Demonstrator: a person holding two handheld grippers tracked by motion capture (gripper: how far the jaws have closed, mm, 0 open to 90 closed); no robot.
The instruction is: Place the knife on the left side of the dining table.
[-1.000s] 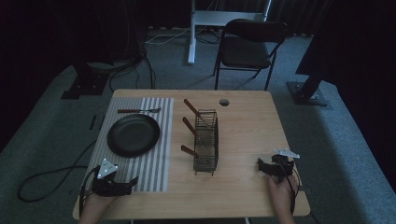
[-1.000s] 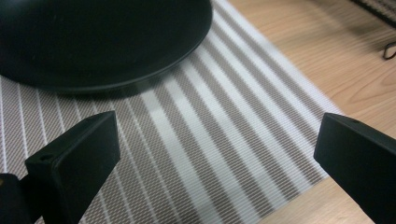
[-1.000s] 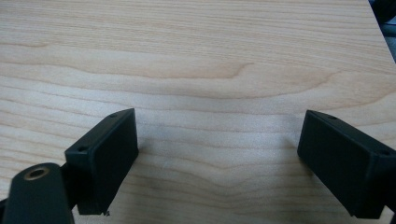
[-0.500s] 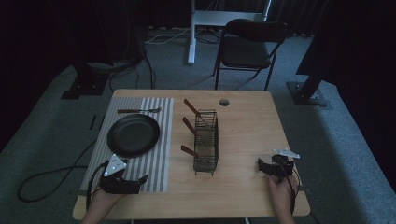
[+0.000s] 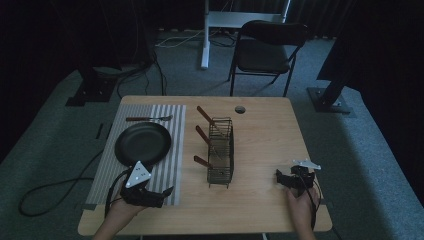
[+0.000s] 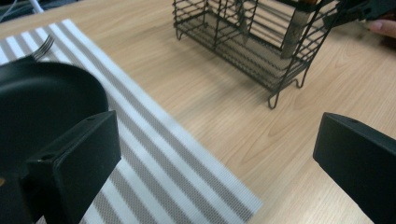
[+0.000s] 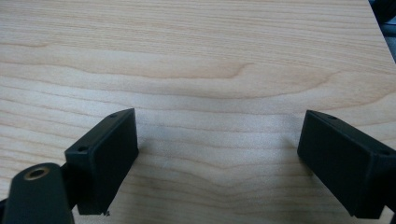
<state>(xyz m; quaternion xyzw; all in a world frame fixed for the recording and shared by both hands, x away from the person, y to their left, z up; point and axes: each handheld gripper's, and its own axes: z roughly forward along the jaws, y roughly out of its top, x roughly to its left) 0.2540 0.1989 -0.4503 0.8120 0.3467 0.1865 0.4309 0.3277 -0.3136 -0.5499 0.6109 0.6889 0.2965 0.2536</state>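
Note:
Near the table's front left corner, my left gripper [image 5: 162, 193] [image 6: 215, 154] is held over the edge of a grey-striped placemat [image 5: 172, 165] [image 6: 154, 154], open and empty. It points toward a black wire rack [image 5: 220, 150] [image 6: 252, 42] at the table's middle. Three wooden-handled utensils [image 5: 202, 134] stick out of the rack to the left. A black plate [image 5: 142, 143] [image 6: 42, 93] lies on the mat, with a fork [image 5: 149, 118] [image 6: 42, 46] beyond it. At the front right, my right gripper [image 5: 280, 177] [image 7: 219, 158] is open over bare wood, nothing between its jaws.
The wooden table [image 5: 260, 125] has a small round hole [image 5: 240, 109] near its far edge. Behind it stand a dark folding chair [image 5: 267, 47] and a white stand [image 5: 205, 35]. Cables [image 5: 50, 190] lie on the grey carpet to the left.
My left gripper has slid to the right along the front edge, onto the corner of the placemat. The right gripper has stayed put.

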